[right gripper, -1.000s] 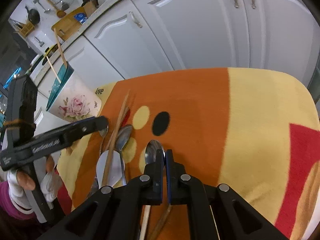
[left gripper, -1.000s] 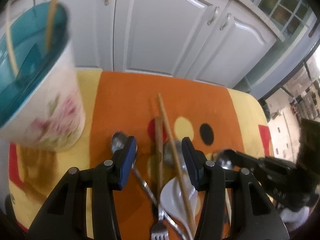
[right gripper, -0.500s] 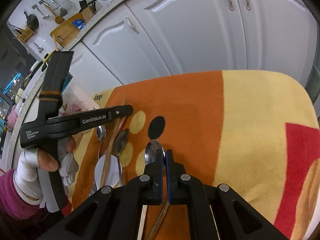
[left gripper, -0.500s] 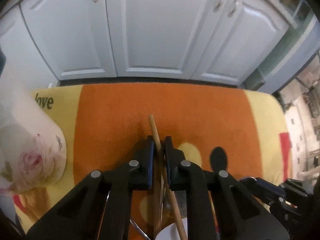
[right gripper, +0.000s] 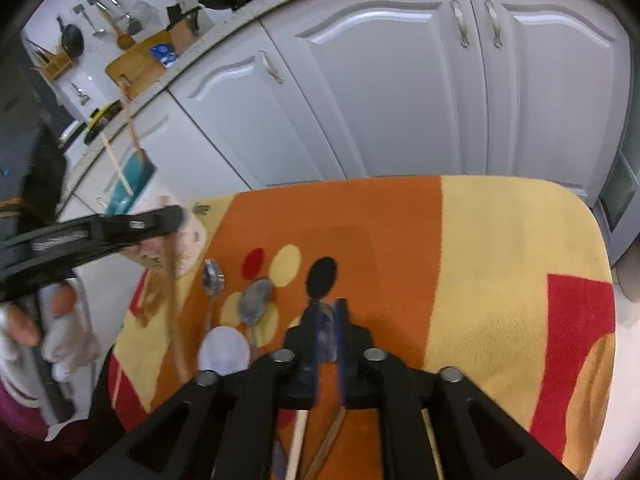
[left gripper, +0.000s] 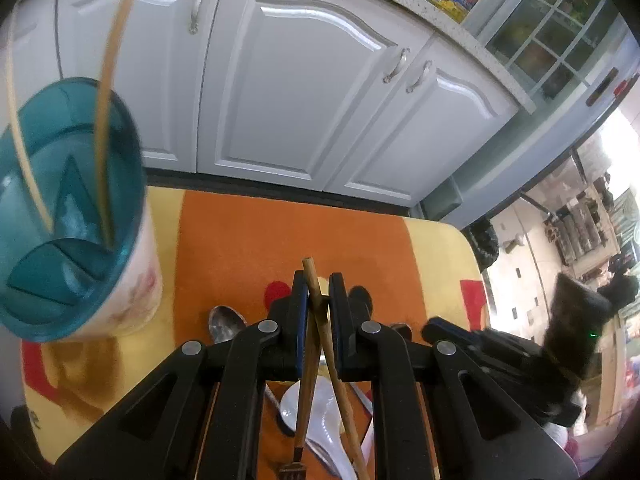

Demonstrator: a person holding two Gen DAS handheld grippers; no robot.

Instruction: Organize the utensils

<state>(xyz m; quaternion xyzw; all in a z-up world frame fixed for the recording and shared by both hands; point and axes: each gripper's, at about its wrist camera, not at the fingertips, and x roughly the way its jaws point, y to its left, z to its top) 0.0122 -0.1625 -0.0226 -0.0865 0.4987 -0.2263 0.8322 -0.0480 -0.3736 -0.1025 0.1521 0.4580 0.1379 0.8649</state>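
My left gripper (left gripper: 318,296) is shut on a wooden chopstick (left gripper: 340,392) and holds it above the cloth, one end poking up past the pads. A wooden-handled fork (left gripper: 300,420) runs beside it; whether the jaws grip it too I cannot tell. The flowered holder with a teal divided insert (left gripper: 68,208) stands to the left, two chopsticks leaning in it. In the right wrist view my right gripper (right gripper: 328,308) is low over the cloth with its jaws opening. A metal spoon (right gripper: 326,320) lies between the pads with a gap showing.
On the orange and yellow cloth (right gripper: 500,260) lie two more metal spoons (right gripper: 212,276) (right gripper: 256,300), a white ceramic spoon (right gripper: 224,350) and wooden handles (right gripper: 298,440). White cabinet doors (left gripper: 304,100) stand behind the table. A gloved hand (right gripper: 60,340) holds the left gripper.
The left jaws closed over the chopstick on the cloth, then rose with it, and the holder came back into view. The right jaws parted slightly around the spoon.
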